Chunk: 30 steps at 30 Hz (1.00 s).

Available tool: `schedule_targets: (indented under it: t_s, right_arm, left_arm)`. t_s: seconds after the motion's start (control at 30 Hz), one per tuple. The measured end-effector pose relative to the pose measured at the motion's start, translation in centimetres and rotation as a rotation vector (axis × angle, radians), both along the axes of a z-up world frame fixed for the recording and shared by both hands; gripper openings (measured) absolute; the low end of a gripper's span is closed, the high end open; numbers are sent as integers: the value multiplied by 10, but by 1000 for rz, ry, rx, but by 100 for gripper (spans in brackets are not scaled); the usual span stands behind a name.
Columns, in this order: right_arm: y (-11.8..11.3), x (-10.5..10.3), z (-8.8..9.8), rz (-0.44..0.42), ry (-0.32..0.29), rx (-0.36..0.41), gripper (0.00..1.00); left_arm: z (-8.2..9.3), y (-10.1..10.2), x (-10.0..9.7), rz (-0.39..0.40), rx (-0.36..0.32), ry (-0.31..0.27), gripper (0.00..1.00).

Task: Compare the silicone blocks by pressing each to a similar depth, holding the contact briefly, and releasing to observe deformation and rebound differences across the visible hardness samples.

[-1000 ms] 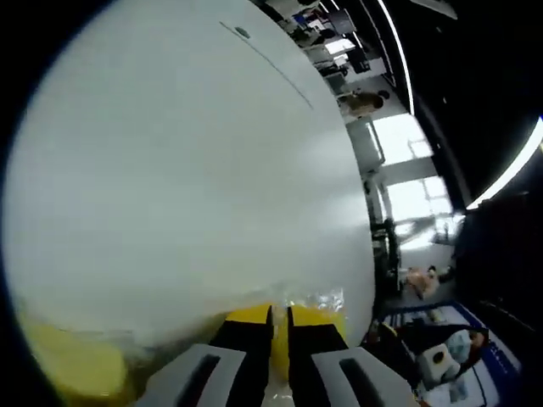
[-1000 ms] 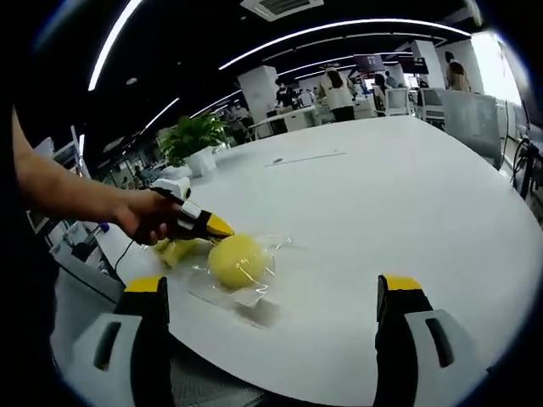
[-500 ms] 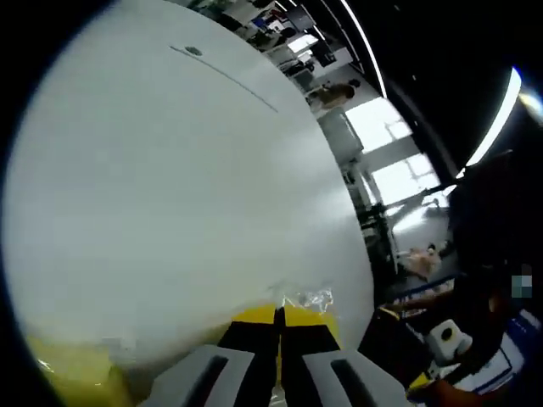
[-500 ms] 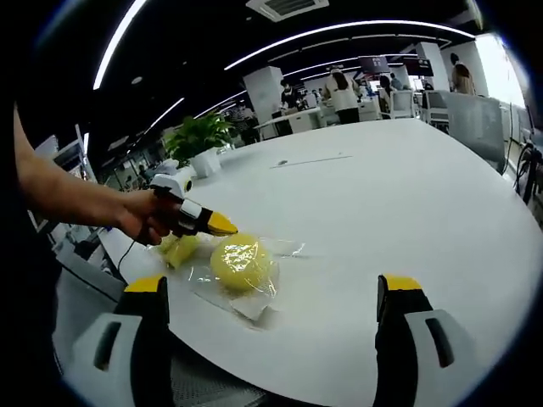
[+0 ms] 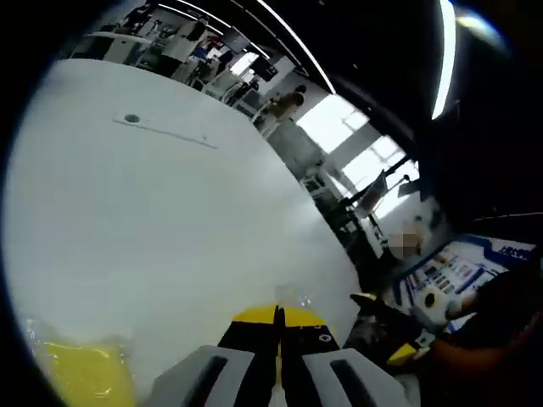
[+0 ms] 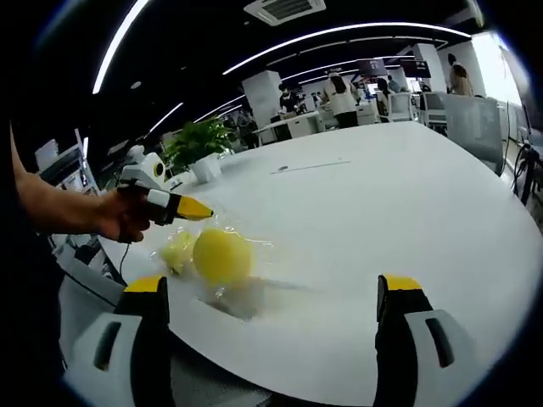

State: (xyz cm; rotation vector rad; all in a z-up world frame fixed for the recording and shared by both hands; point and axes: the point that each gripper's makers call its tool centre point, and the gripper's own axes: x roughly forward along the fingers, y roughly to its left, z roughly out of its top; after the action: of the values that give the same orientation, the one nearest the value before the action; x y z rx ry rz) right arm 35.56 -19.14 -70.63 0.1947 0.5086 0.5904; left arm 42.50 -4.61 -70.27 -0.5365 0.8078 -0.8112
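Since a second ago the left hand-held gripper (image 6: 197, 209) has lifted off the round yellow block (image 6: 222, 256) and now hangs just above it, apart, jaws pressed together with nothing between them. The right hand-held gripper (image 6: 270, 292) has its jaws spread wide, empty, near the white surface (image 6: 382, 203) edge. The block lies in clear wrap, a paler yellow block (image 6: 176, 251) just beside it. A potted plant (image 6: 200, 146) stands behind.

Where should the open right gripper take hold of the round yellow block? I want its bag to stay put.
Grip the round yellow block across its rounded sides, probably from above: it bulges clear of the white table, while the right gripper stands open and wide.
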Motion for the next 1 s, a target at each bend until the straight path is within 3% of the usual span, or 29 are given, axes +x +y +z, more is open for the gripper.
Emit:
schedule_targets:
  t_s: [0.27, 0.57, 0.87, 1.0]
  right_arm:
    - [3, 5, 12, 0, -35, 4, 96]
    - [9, 9, 15, 20, -48, -9, 96]
    - [11, 16, 32, 15, -81, -4, 96]
    - [10, 21, 39, 14, -97, -2, 96]
  left_arm:
    - [7, 11, -1, 15, 5, -33, 0]
    - [36, 10, 13, -40, 61, -161, 0]
    - [58, 16, 29, -56, 70, -214, 0]
    - [78, 22, 34, -76, 88, -267, 0]
